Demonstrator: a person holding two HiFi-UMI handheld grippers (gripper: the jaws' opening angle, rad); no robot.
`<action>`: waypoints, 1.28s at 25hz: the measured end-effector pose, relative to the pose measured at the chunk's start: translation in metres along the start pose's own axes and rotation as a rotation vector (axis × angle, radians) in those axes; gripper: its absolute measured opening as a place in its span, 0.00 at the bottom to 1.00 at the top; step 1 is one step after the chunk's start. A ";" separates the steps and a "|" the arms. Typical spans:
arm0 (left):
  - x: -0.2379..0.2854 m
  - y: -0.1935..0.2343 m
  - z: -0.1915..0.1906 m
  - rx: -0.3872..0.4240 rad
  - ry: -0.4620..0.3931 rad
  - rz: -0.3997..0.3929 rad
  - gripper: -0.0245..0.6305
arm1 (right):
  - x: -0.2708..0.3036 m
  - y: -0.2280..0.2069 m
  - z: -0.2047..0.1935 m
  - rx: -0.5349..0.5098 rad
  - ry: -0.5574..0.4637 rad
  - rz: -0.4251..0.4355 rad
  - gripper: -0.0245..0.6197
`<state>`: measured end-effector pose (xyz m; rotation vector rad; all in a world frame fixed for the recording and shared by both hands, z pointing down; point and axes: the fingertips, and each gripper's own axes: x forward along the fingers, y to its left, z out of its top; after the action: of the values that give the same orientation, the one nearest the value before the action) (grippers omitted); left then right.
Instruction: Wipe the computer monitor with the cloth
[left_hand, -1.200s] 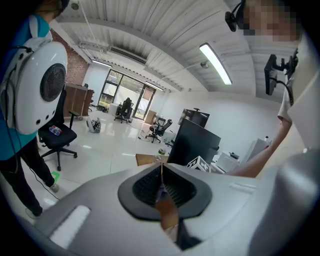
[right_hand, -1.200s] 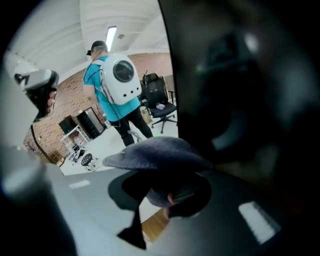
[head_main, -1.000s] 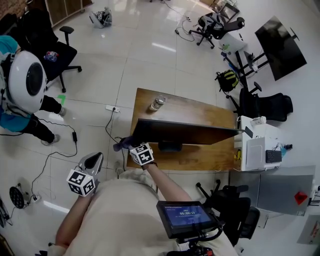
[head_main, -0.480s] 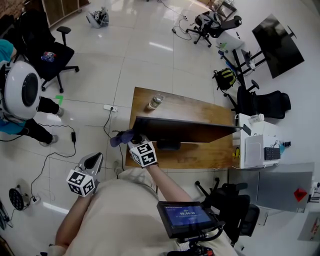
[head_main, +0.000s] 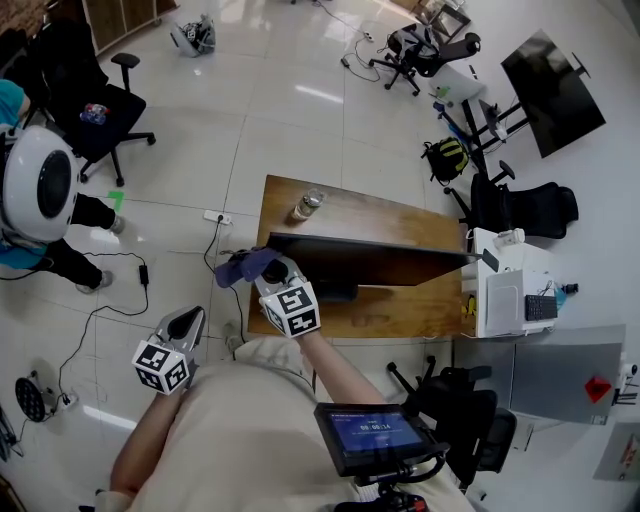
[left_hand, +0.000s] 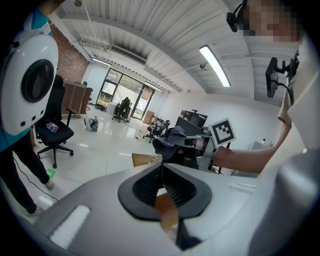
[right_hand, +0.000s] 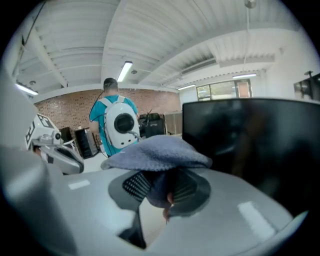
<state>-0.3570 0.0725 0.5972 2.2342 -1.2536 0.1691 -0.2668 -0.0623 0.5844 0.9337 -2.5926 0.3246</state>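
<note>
While the wipe appears to be under way, I cannot certify any part of the screen as cleaned, since no view shows a smear or a cleaned band. My judgement is that most of the monitor (head_main: 372, 262) is yet to be covered, because the work sits at its left end and the panel runs well off to the right along the counter (head_main: 400, 214).

The right tongs (right_hand: 161, 194) are clenched on the cloth (right_hand: 159, 152). A fold is pinched between the jaws, and the rest mushrooms over their tips. In the head view the cloth lies at the upper left corner of the monitor, overhanging the counter's left edge. The right gripper view shows the dark screen just beside the cloth. I cannot confirm contact.

The left tongs (left_hand: 161, 186) are pressed together on nothing. They hang low at the person's left side, well apart from the counter and taking no part in the wipe.
</note>
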 end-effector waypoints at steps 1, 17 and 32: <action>0.001 -0.001 0.000 -0.002 0.000 -0.002 0.04 | -0.002 0.000 0.005 -0.004 -0.008 -0.001 0.17; 0.041 -0.026 0.014 0.027 0.006 -0.031 0.04 | -0.030 0.006 0.069 -0.100 -0.129 0.065 0.17; 0.100 -0.082 0.033 0.078 0.042 -0.072 0.04 | -0.085 -0.046 0.063 -0.144 -0.093 0.124 0.17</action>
<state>-0.2395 0.0133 0.5727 2.3255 -1.1613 0.2399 -0.1924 -0.0699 0.4967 0.7564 -2.7234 0.1265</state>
